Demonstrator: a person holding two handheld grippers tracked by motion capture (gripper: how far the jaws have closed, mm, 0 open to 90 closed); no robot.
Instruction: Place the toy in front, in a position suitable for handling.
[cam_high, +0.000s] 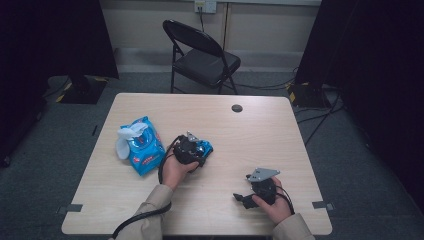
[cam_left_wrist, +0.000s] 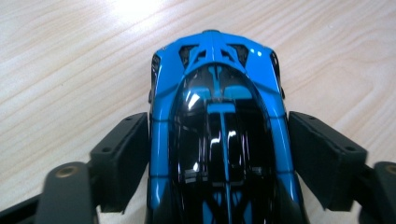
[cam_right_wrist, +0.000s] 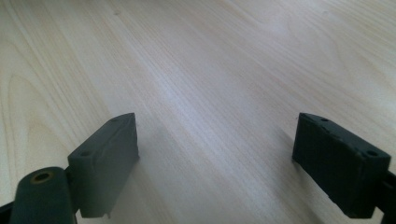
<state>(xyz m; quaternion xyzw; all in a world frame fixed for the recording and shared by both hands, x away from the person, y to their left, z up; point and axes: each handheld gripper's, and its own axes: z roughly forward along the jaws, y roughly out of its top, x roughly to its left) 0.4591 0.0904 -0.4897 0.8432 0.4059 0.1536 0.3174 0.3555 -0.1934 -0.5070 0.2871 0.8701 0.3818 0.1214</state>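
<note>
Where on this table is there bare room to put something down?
The far right of the table, beyond the small dark cap, is bare, and so is the near left corner. The middle is crowded: the blue wipes pack, the blue toy car between the left hand-held gripper jaws, and the right hand-held gripper.

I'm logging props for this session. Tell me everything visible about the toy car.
The toy car is glossy blue with a black canopy and blue stripes, plastic by its look. It sits on the table near the middle, right of the wipes pack. It lies between the left gripper's jaws; the left pad is against its side, while a thin gap seems to show at the right pad. Its wheels are hidden.
</note>
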